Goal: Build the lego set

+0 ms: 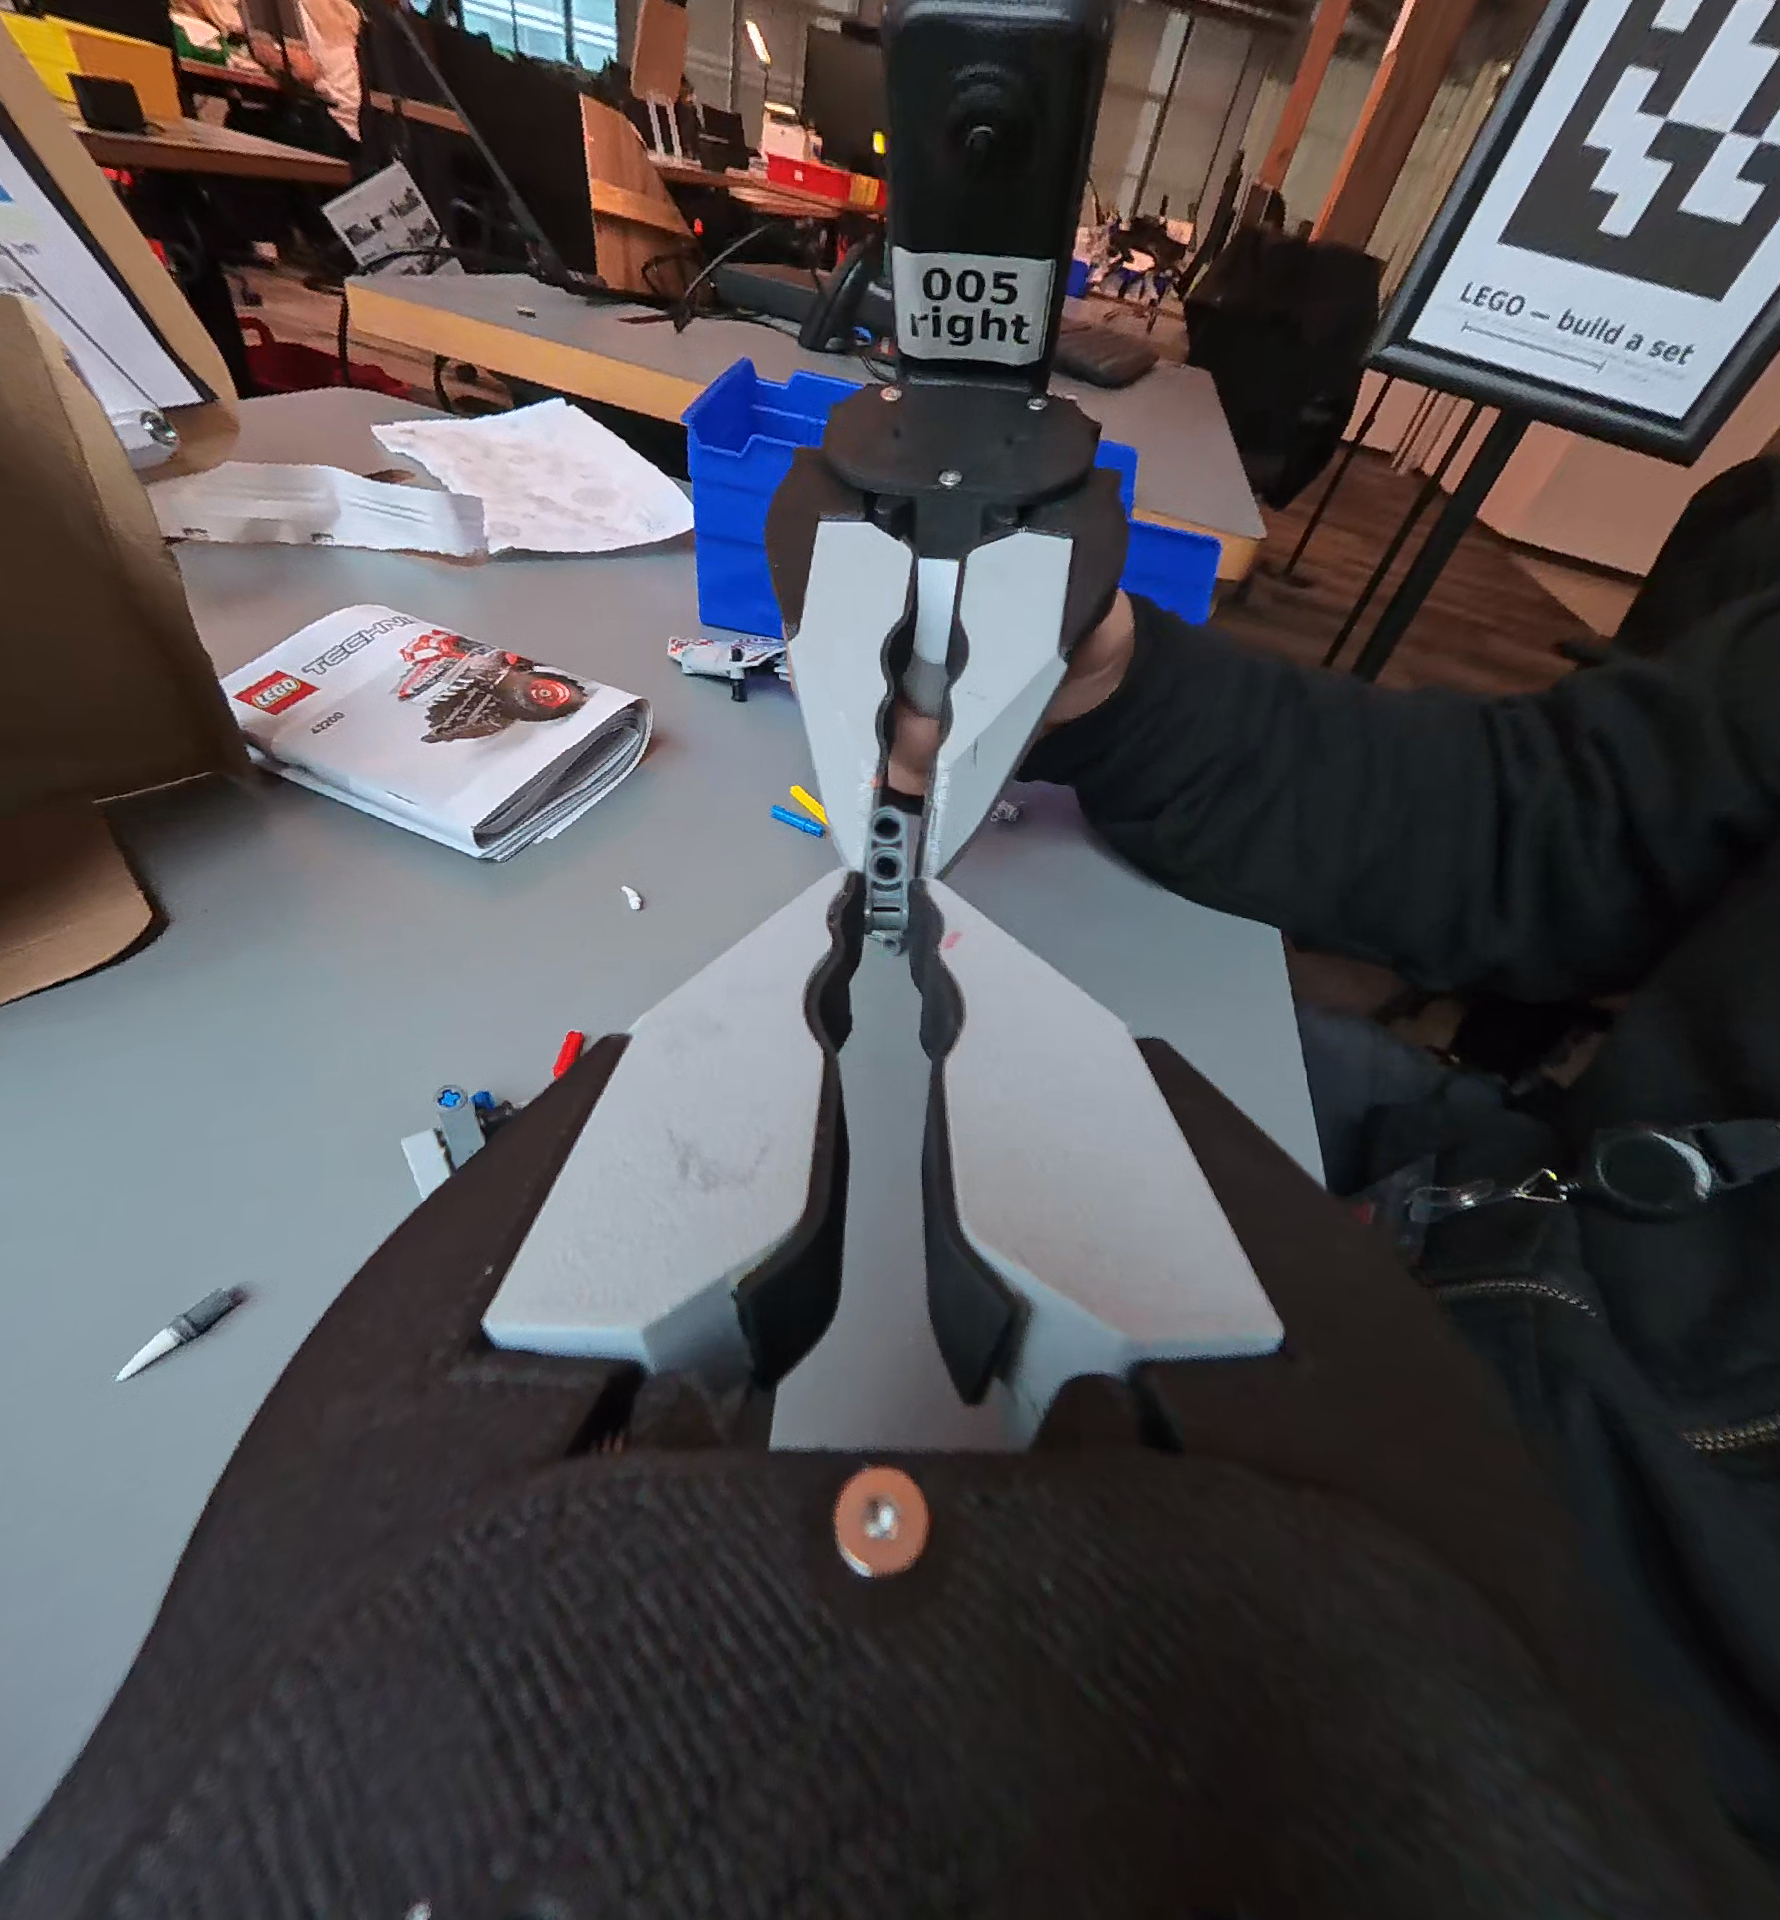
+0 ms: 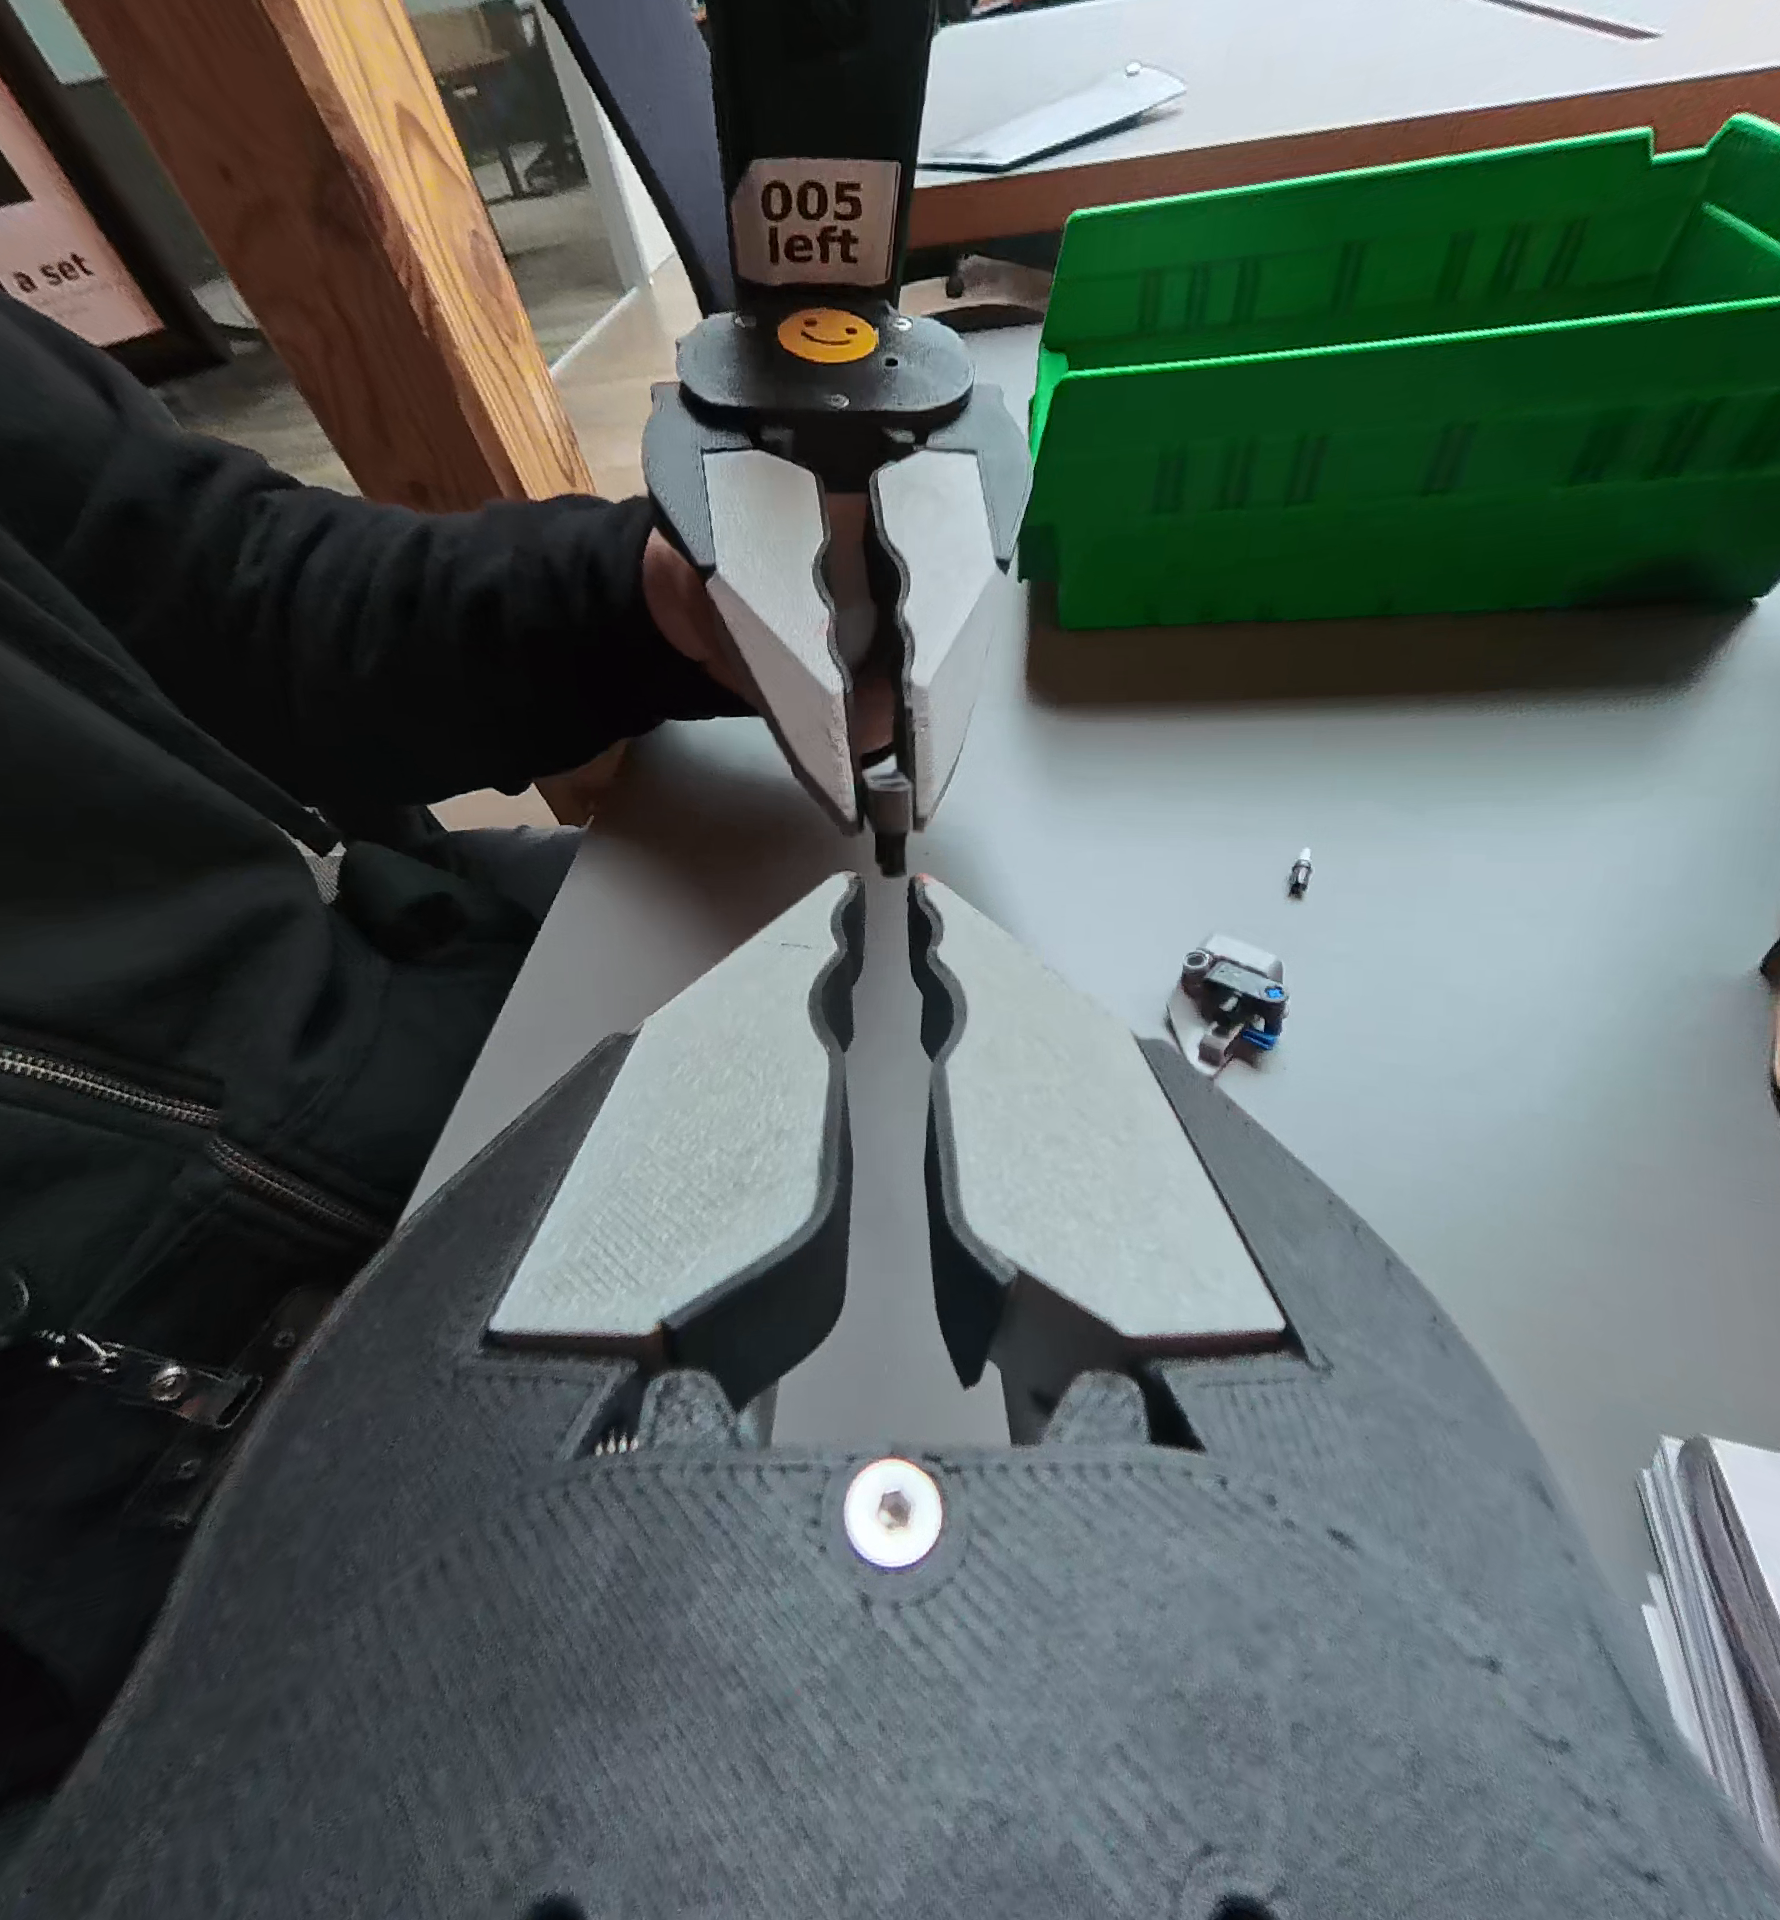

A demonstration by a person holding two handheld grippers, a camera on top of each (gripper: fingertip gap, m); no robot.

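- Your right claw [image 1: 886, 868] was closed on a grey beam [image 1: 887, 844] with a row of holes. It was held in the air above the desk [image 1: 346, 987], near the edge by your body.
- Your left claw [image 2: 884, 826] was pinched shut on a small dark peg [image 2: 888, 808]. It met the right claw tip to tip, with the peg's end pointing at the narrow gap between the right claw's tips.
- I could not tell whether the peg was already seated in the beam or only touching it, because the joint sat hidden between the tips.
- Both grips were at the very tips, so a push slightly off the hole's line could probably have twisted the peg or swung the beam round in the claw.
- A piece slipping there could have dropped past the desk edge onto your lap or the floor.
- Pressing harder while misaligned risked flicking the peg away towards the loose pin [image 2: 1301, 871] and the half-built piece [image 2: 1234, 1003] further along the desk, where it could be confused with other spares.
- Opening either claw before the peg was fully seated would probably have let the pieces part.
- The booklet [image 1: 450, 717] and the blue bin [image 1: 740, 499] lay well apart from the claws, towards the far side of the desk.
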